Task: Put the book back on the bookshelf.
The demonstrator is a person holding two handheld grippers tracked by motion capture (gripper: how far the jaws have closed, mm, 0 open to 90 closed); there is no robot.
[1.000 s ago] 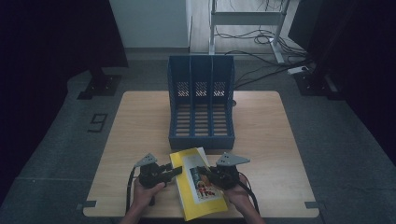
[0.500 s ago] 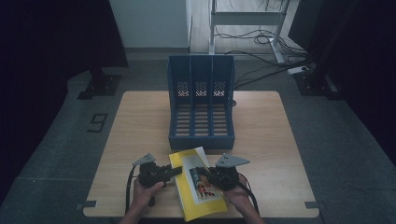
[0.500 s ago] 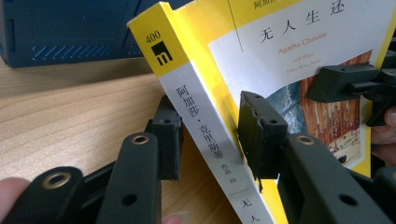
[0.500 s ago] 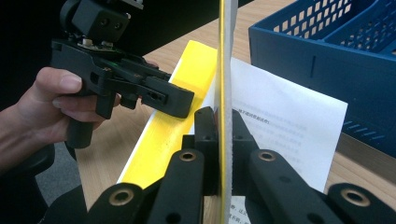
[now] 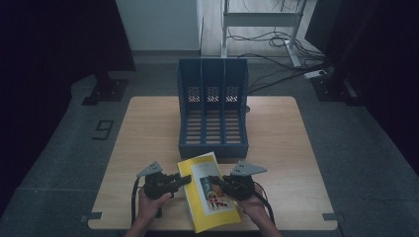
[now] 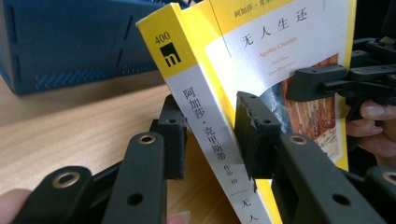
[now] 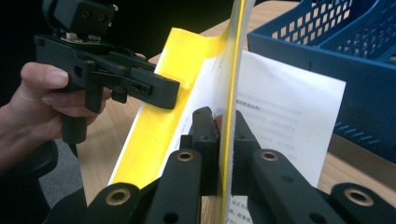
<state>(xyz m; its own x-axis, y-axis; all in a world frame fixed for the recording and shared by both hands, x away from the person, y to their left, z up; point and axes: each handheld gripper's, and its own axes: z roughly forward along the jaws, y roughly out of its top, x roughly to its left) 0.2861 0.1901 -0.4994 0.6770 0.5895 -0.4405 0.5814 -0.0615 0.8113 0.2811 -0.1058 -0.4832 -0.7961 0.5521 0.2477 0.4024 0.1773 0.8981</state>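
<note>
A yellow paperback book [image 5: 210,190] is near the table's front edge, and the left gripper view shows it tilted up off the wood. My right gripper [image 5: 213,180] is shut on the edge of its front cover [image 7: 231,56], with a white page [image 7: 289,107] showing behind. My left gripper [image 5: 187,180] straddles the book's white and yellow spine [image 6: 205,135]. Its jaws have just been closing, with the spine between them. The pads [image 6: 173,140] sit very near the book, with a thin shadowed gap on the left side.
A blue three-slot file rack [image 5: 212,150] stands just beyond the book in the middle of the wooden table [image 5: 148,128]. Bare wood lies to the left and right of the rack. Cables and a metal frame are on the floor behind the table.
My left gripper has edged in against the book's spine. The right gripper and the book have held still.
</note>
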